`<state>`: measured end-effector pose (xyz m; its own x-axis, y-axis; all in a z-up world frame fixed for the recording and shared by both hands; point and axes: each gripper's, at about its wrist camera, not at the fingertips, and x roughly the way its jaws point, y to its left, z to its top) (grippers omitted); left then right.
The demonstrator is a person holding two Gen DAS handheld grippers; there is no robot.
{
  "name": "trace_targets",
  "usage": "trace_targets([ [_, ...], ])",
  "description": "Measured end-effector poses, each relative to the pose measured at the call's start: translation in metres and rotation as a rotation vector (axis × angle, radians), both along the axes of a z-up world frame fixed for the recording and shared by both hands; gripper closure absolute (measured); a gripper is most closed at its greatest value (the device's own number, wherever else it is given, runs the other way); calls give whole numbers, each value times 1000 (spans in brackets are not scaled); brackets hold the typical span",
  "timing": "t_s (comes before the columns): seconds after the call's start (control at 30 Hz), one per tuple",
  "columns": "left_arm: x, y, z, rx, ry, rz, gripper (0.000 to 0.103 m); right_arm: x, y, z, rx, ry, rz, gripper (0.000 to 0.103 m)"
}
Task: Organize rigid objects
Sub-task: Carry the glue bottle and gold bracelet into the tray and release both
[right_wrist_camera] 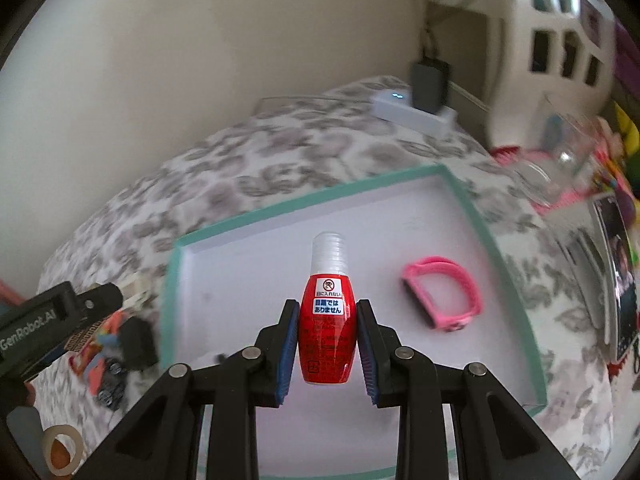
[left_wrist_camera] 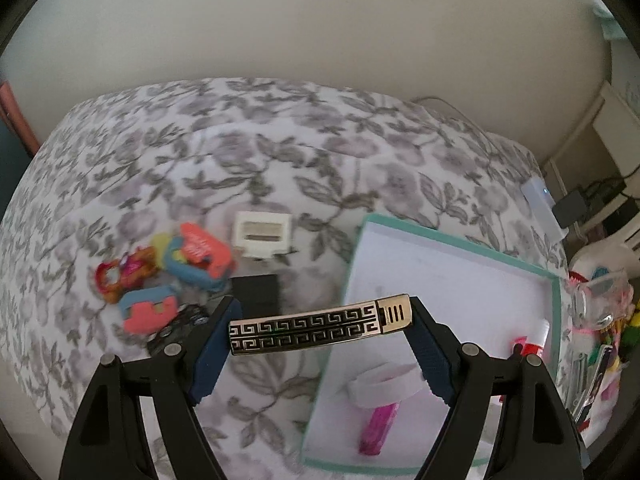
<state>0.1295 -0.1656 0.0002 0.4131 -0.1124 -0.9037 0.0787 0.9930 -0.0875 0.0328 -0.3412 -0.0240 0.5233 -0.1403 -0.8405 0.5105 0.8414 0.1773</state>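
Observation:
My left gripper (left_wrist_camera: 320,326) is shut on a gold-and-black patterned lighter (left_wrist_camera: 320,326), held crosswise above the left rim of the teal-edged white tray (left_wrist_camera: 556,308). My right gripper (right_wrist_camera: 327,332) is shut on a small red bottle (right_wrist_camera: 327,332) with a clear cap, held over the tray (right_wrist_camera: 472,208). A pink wristband (right_wrist_camera: 442,294) lies in the tray, also seen in the left wrist view (left_wrist_camera: 378,428) with a white ring (left_wrist_camera: 384,384) over it. The left gripper's body (right_wrist_camera: 56,320) shows at the right wrist view's left edge.
On the floral cloth (left_wrist_camera: 240,152) left of the tray lie colourful toy pieces (left_wrist_camera: 188,260), a white box (left_wrist_camera: 262,234), a black block (left_wrist_camera: 256,292) and a toy car (left_wrist_camera: 178,326). A white device (right_wrist_camera: 412,114) sits at the back. Clutter (left_wrist_camera: 600,320) stands right of the tray.

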Motion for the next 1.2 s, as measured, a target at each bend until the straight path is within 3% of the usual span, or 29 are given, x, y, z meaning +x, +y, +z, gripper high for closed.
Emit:
trace_targets([
  [0.3,0,-37,-16,-21,-21,-119,20,4,-13,-15,-26,42,-21,73],
  [0.67,-5,-39,-21,-61,-17,-158,20,2,-16,-24,-29,83,-32,73],
  [1.2,-8,-48,-43,-37,50,-205,20,9,-12,-42,-13,162,-1,72],
])
